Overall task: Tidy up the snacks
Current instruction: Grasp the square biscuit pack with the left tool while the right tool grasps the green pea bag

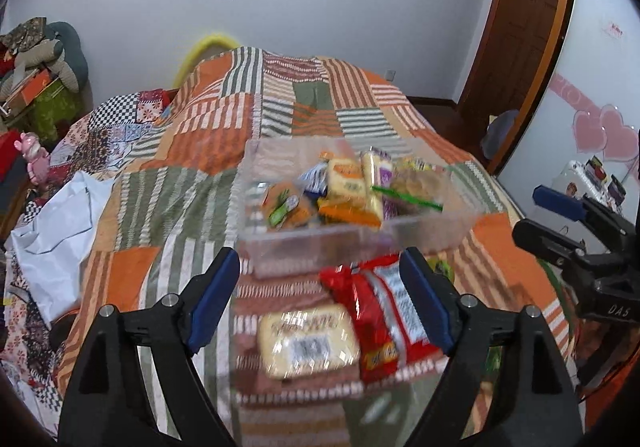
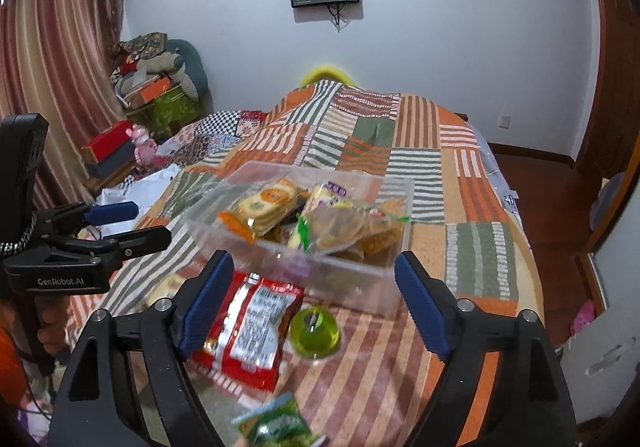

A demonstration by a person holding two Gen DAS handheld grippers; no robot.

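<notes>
- The left gripper [image 1: 320, 299] hangs above the bed with its blue-padded jaws spread wide and nothing between them.
- Beneath it lie a pale yellow cake pack [image 1: 308, 343] and, touching that pack's right side, a red snack packet [image 1: 384, 311]; the red packet's right edge sits close under the gripper's right pad [image 1: 426, 303], though whether they touch is unclear in the blur.
- The right gripper [image 2: 310, 303] also stands spread and empty, over the same red snack packet [image 2: 248, 331] and a small green jelly cup [image 2: 315, 331] just beside it.
- A green sachet [image 2: 276, 423] lies nearest the camera, at the near edge of the patchwork bedspread [image 2: 472, 247].
- Just beyond the loose items stands the clear plastic bin [image 2: 360, 283], already holding a heap of wrapped biscuits and cakes [image 2: 304, 215]; it sits toward the near, middle part of the bedspread.
- Further off are a white bag [image 1: 52, 239] near the bed's left edge, a cluttered pile in the room's corner, and two wall screens.
- Judged from this layout, the step in hand is gathering the remaining loose snacks into the bin, which looks well over half done.
- The next move likely calls for one gripper to descend, square its pads across a packet's narrow width, and pinch gently, since crinkly wrappers slip and the soft bed gives way underneath.
</notes>
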